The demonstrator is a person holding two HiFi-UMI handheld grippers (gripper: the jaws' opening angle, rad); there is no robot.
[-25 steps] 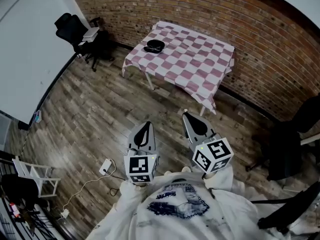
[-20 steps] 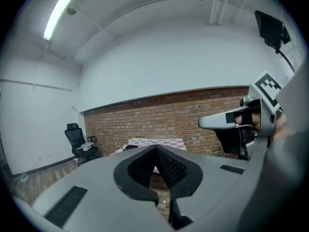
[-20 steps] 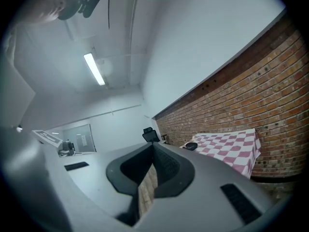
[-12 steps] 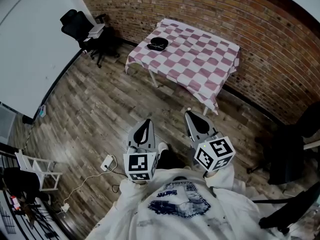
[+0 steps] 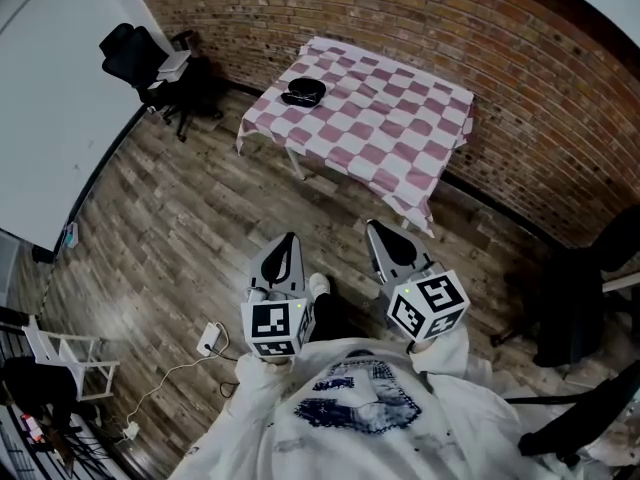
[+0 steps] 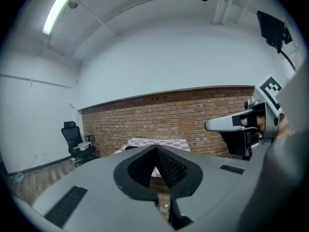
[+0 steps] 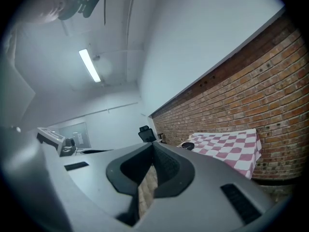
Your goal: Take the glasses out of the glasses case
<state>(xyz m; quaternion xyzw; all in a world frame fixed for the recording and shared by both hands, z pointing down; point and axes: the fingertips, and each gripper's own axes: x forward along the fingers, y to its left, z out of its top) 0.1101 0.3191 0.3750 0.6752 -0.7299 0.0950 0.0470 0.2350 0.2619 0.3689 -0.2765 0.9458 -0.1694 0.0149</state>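
The left gripper [image 5: 288,250] was pressed together and empty, held over the wooden floor [image 5: 170,218]. Well apart from it, the dark glasses case [image 5: 305,92] lay near the left corner of the checked desk [image 5: 400,118], too small to tell whether it was open. The right gripper [image 5: 380,238] was likewise pressed together, holding nothing. By this showing the task had not begun: the approach, the opening and the lifting out all remained.

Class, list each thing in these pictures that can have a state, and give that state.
Left gripper: shut, empty.
Right gripper: shut, empty.
Glasses case: lying on the table, untouched; too small to tell whether open or closed.
Table: covered with a checked cloth.
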